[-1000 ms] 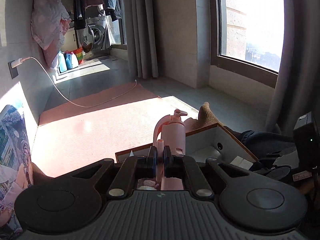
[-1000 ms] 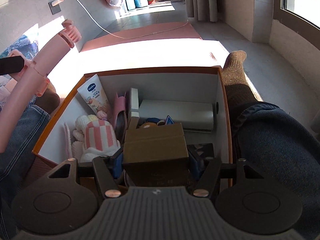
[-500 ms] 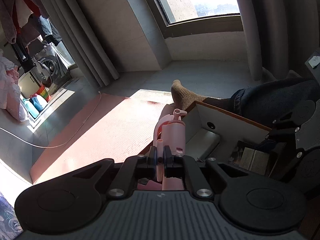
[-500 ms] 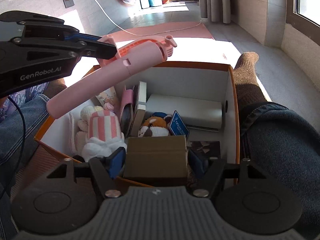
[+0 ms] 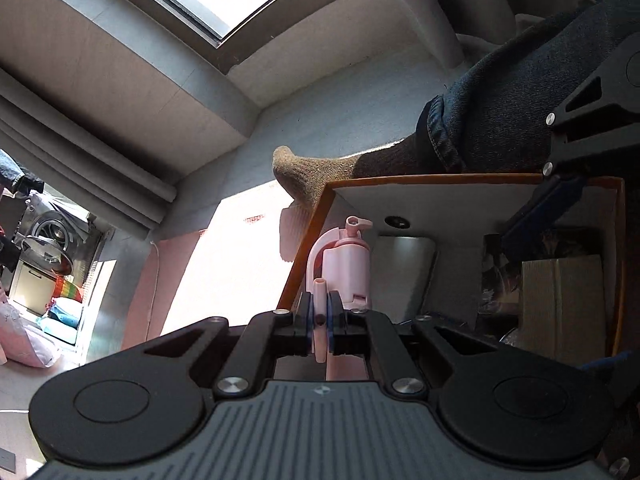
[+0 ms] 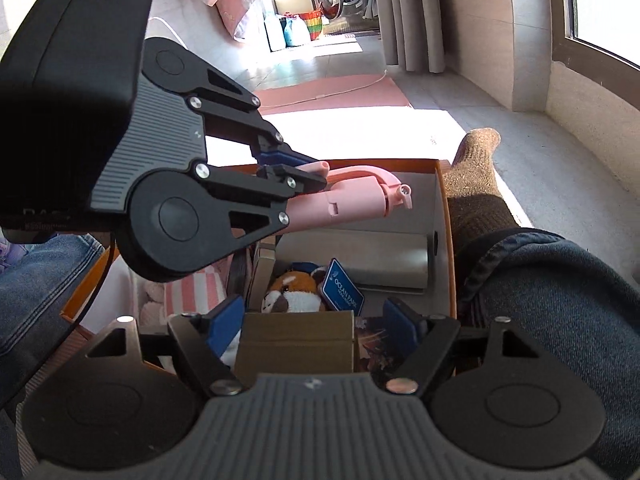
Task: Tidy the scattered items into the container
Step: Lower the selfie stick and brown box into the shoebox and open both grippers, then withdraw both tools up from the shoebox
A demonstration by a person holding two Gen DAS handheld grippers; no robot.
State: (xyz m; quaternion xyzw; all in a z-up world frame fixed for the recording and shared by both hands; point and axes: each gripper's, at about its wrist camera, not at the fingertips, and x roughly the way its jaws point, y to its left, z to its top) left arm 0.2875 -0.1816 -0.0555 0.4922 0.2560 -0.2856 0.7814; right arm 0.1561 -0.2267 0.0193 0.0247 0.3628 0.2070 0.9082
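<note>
The left gripper point(image 6: 298, 174) is clamped tight on the thin handle of a pink bottle point(image 6: 352, 202), holding it lying sideways above the open orange-rimmed box point(image 6: 446, 216). The right gripper point(image 6: 314, 324) hovers at the box's near edge, its jaws opening around a brown cardboard carton point(image 6: 294, 346) that sits between its blue pads point(image 6: 226, 324), no longer gripped

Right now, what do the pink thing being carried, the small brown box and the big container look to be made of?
The pink bottle-like thing looks like matte moulded plastic, with smooth seams and a lid clip. The small brown box looks like plain cardboard: dull, with creased fold lines. The container seems to be stiff board, white inside with an orange edge, though wood cannot be ruled out.
</note>
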